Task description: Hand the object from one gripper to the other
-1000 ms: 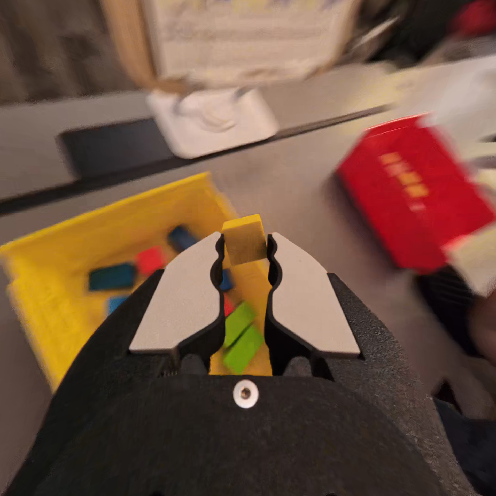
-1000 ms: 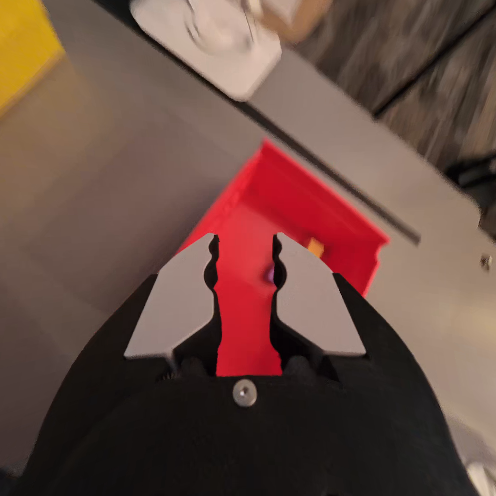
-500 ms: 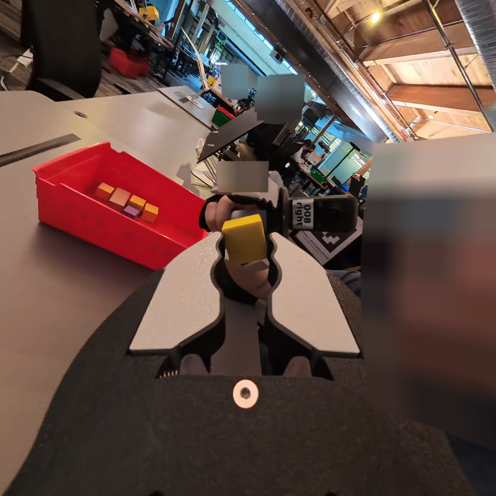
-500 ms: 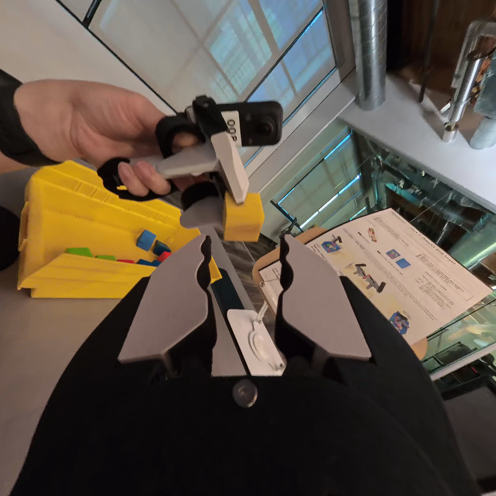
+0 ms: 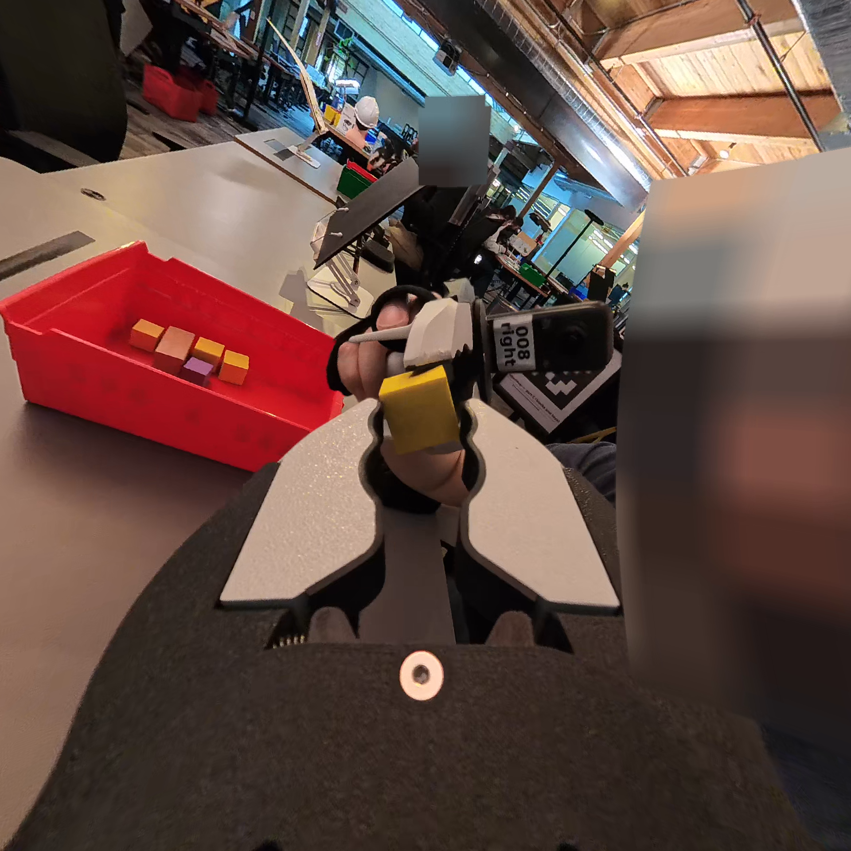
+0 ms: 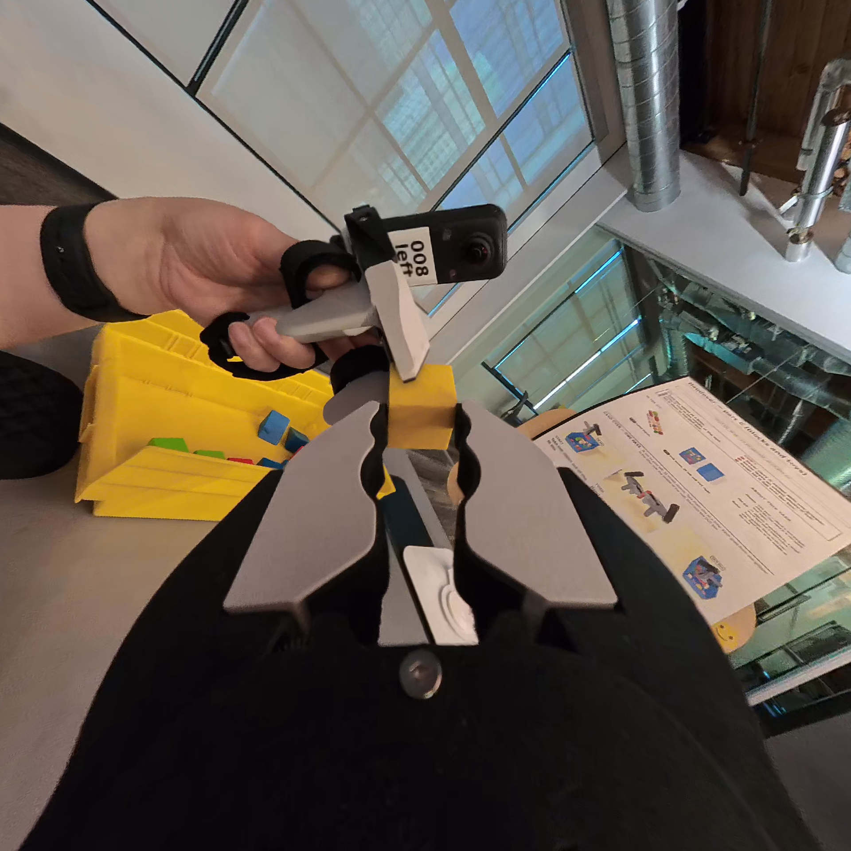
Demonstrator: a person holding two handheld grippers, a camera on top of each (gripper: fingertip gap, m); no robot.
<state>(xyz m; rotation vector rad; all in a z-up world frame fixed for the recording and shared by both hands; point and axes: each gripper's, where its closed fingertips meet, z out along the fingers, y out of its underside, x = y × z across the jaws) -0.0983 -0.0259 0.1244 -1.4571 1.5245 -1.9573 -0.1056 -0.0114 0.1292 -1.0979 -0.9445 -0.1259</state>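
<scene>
A yellow block (image 5: 421, 416) is held in the air between both grippers. My left gripper (image 5: 419, 407) is shut on its sides. The right gripper's light fingers (image 5: 430, 338) clamp it from above and below, with a hand behind them. In the right wrist view my right gripper (image 6: 421, 414) has both tips pressed against the sides of the block (image 6: 421, 426). The left gripper's fingers (image 6: 400, 327) grip the block's far end, held by a hand (image 6: 184, 262).
A red bin (image 5: 184, 414) with several orange, yellow and purple blocks stands on the grey table (image 5: 92, 529) at the left. A yellow bin (image 6: 161, 479) with blue, green and red blocks lies beyond. A printed sheet (image 6: 690, 483) stands on a white base (image 6: 437, 594).
The two grippers swung up from the bins to face each other. The right gripper moved in around the block and its fingers closed from a wide gap onto it. The left gripper keeps its hold.
</scene>
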